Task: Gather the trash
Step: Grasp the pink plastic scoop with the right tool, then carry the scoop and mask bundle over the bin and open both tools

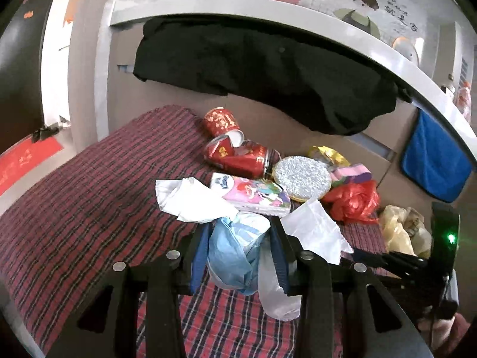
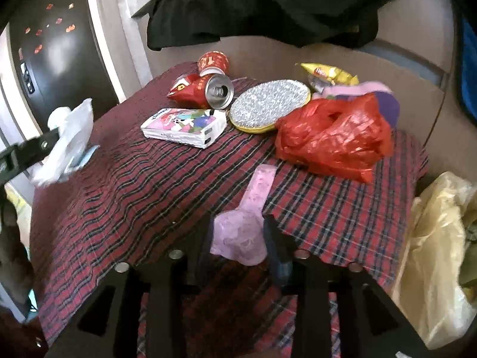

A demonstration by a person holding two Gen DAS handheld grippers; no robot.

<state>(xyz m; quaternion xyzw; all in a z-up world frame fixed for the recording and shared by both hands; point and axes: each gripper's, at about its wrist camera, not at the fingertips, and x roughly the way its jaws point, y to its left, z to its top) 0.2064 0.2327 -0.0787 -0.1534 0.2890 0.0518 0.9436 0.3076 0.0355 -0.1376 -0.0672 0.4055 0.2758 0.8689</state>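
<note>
Left gripper (image 1: 238, 247): raised over the near edge of a plaid cloth (image 1: 74, 197), jaws pinching a wad of pale blue and white plastic bag (image 1: 235, 253) that hangs slack between and below the pads.
Bag's long axis: running roughly along the fingers, crumpled top toward the pile, loose white tail trailing down toward the camera.
Right gripper (image 2: 238, 238): low at the cloth's near edge, jaws spread, a crumpled lilac wrapper (image 2: 241, 235) lying between the fingers; whether the pads touch it cannot be told.
Wrapper's long axis: lying away from the camera, narrow end pointing toward a red plastic bag (image 2: 331, 137).
Pile at the far side: crushed red can (image 2: 208, 89), mouth facing the right camera; red paper cup (image 2: 213, 61) behind it; flat pink tissue pack (image 2: 184, 126) in front; silver glitter disc (image 2: 268, 106) just beside the can; gold foil packet (image 2: 328, 73) behind the disc.
Left view only: cartoon wall sticker (image 1: 354, 9), blue towel (image 1: 432, 161) hanging at right, white tissue (image 1: 190, 200) in front of the pack.
Right view only: the lilac wrapper, the can's open mouth, the left gripper's bag seen from the side at far left, clear of the cloth.
Both views: yellowish bag (image 2: 441, 253) off the cloth's right edge; black garment (image 1: 268, 80) draped behind.
</note>
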